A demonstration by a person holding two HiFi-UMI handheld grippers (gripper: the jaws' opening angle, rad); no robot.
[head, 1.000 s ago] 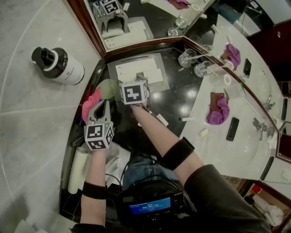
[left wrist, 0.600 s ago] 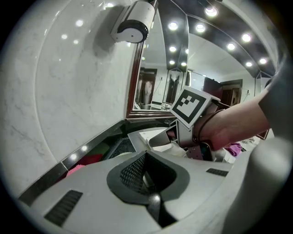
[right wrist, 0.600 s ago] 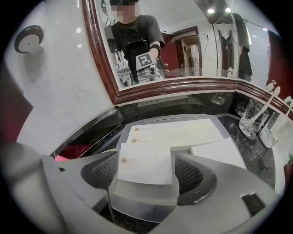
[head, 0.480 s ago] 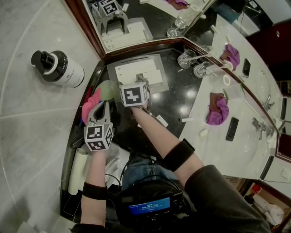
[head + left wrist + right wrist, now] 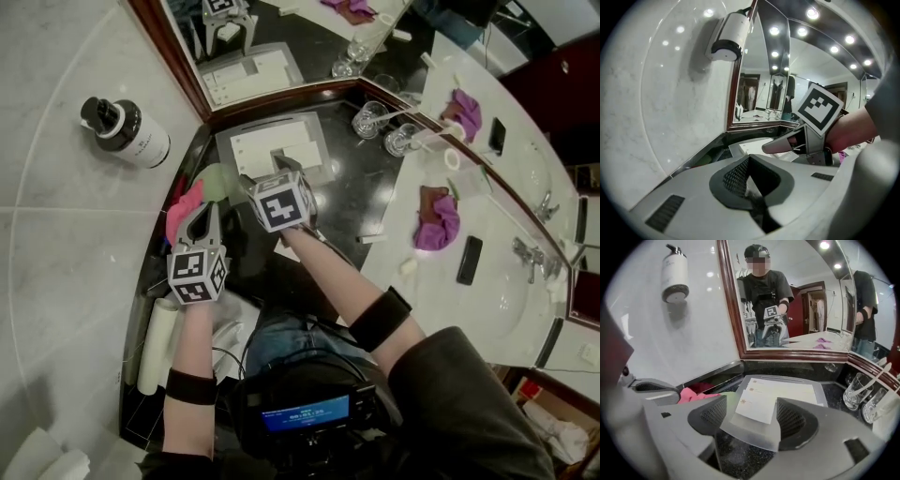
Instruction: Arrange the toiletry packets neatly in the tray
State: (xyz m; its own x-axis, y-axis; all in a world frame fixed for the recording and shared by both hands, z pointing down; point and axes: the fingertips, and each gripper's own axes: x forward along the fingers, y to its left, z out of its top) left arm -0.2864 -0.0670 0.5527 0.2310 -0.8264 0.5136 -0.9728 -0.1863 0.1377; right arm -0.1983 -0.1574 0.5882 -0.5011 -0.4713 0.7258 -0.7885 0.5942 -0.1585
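Right tongs (image 5: 752, 420) stand wide, their jaws just now closing a little, with nothing gripped. Left tongs (image 5: 752, 187) are closed and empty. White toiletry packets (image 5: 757, 406) lie flat and overlapping in the grey tray (image 5: 785, 378), so probably only squaring them remains. Around them: a black stone worktop (image 5: 736, 453), a wood-framed mirror (image 5: 787, 301), a marble wall (image 5: 698, 329) and glasses (image 5: 855, 392).
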